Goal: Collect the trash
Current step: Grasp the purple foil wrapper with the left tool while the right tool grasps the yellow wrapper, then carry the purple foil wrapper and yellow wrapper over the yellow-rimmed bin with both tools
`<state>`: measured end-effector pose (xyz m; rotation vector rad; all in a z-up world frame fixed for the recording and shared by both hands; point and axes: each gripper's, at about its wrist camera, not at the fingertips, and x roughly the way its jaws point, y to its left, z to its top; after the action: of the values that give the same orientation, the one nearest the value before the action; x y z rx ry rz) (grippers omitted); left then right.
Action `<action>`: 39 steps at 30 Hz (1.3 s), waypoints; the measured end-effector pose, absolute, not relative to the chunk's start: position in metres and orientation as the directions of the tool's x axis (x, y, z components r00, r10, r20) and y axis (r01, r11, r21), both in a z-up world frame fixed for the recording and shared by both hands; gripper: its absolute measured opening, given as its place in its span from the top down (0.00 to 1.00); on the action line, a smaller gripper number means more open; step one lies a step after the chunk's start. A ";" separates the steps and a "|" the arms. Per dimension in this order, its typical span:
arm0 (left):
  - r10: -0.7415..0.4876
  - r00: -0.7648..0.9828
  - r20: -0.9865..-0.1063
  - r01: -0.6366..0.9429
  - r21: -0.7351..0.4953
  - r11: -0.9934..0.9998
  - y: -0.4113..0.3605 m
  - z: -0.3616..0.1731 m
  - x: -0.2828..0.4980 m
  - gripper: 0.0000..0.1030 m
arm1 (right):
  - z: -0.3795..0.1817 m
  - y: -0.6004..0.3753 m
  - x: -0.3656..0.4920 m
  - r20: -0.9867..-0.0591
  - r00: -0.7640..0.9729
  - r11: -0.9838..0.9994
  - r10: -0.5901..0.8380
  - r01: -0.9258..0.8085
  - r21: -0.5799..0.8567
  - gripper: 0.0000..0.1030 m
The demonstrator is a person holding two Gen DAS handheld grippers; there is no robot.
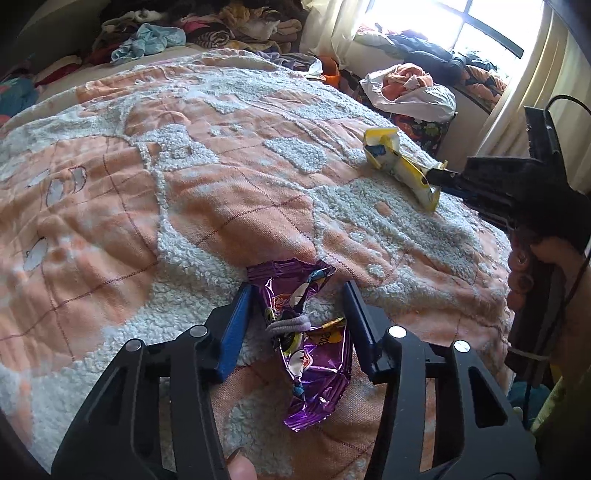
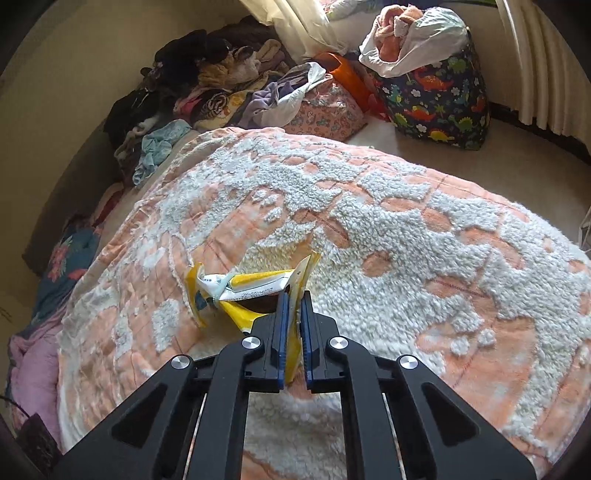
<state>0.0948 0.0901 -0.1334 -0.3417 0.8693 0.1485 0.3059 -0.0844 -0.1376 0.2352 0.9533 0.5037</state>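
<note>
A crumpled purple snack wrapper (image 1: 314, 362) lies on the peach and white blanket (image 1: 166, 192), with a lilac hair tie (image 1: 288, 325) across its middle. My left gripper (image 1: 297, 286) straddles it with both blue pads standing off, and blanket shows between the wrapper and the right finger. Farther right, a yellow and white wrapper (image 1: 391, 158) is pinched at its near end by my right gripper (image 1: 443, 177). In the right wrist view the right gripper (image 2: 294, 295) is shut on that yellow wrapper (image 2: 251, 286), whose free end sticks out to the left just above the blanket (image 2: 406, 229).
Piles of clothes (image 1: 221, 26) line the far side of the bed. A dinosaur-print bag (image 2: 436, 96) stands by the curtain with a white plastic bag of laundry (image 2: 413, 33) on top. An orange item (image 2: 343, 74) lies beside a pink pillow (image 2: 325, 110).
</note>
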 end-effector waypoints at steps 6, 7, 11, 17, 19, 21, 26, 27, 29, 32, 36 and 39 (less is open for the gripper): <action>-0.023 0.646 -0.763 -0.276 -0.262 0.925 0.095 -0.131 0.091 0.71 | -0.115 -0.116 0.258 -0.695 0.544 0.882 0.471 -0.315 0.352 0.94; -0.023 0.648 -0.762 -0.278 -0.264 0.924 0.095 -0.131 0.090 0.75 | -0.110 -0.122 0.250 -0.686 0.556 0.883 0.469 -0.317 0.347 0.94; -0.033 0.654 -0.755 -0.271 -0.276 0.922 0.095 -0.126 0.090 0.77 | -0.094 -0.147 0.221 -0.651 0.597 0.884 0.468 -0.325 0.337 0.94; -0.075 0.683 -0.726 -0.225 -0.307 0.925 0.086 -0.111 0.086 0.79 | -0.079 -0.179 0.190 -0.614 0.640 0.886 0.463 -0.305 0.349 0.94; -0.088 0.695 -0.713 -0.201 -0.311 0.929 0.080 -0.104 0.086 0.79 | -0.077 -0.190 0.183 -0.605 0.652 0.888 0.457 -0.291 0.356 0.94; -0.096 0.707 -0.701 -0.180 -0.310 0.934 0.073 -0.096 0.086 0.79 | -0.074 -0.202 0.178 -0.601 0.661 0.891 0.448 -0.274 0.363 0.94; -0.128 0.727 -0.675 -0.126 -0.314 0.941 0.050 -0.080 0.092 0.79 | -0.065 -0.237 0.165 -0.575 0.698 0.895 0.427 -0.235 0.380 0.94; -0.135 0.729 -0.671 -0.115 -0.315 0.942 0.045 -0.077 0.093 0.79 | -0.063 -0.243 0.162 -0.571 0.704 0.896 0.422 -0.228 0.382 0.94; -0.152 0.732 -0.664 -0.088 -0.314 0.945 0.033 -0.072 0.096 0.79 | -0.060 -0.257 0.158 -0.564 0.720 0.900 0.405 -0.207 0.384 0.94; -0.176 0.737 -0.653 -0.045 -0.306 0.951 0.015 -0.065 0.100 0.79 | -0.056 -0.277 0.153 -0.555 0.739 0.904 0.383 -0.176 0.390 0.94; -0.204 0.738 -0.643 0.007 -0.295 0.955 -0.008 -0.058 0.102 0.79 | -0.052 -0.297 0.146 -0.548 0.761 0.915 0.347 -0.146 0.376 0.94; -0.222 0.735 -0.640 0.039 -0.288 0.957 -0.022 -0.054 0.104 0.79 | -0.050 -0.312 0.142 -0.544 0.772 0.917 0.329 -0.123 0.379 0.94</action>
<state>0.1044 -0.0221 -0.0540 -0.2641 0.7324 -0.1453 0.1420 -0.3119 -0.0505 0.3341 0.6449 0.2499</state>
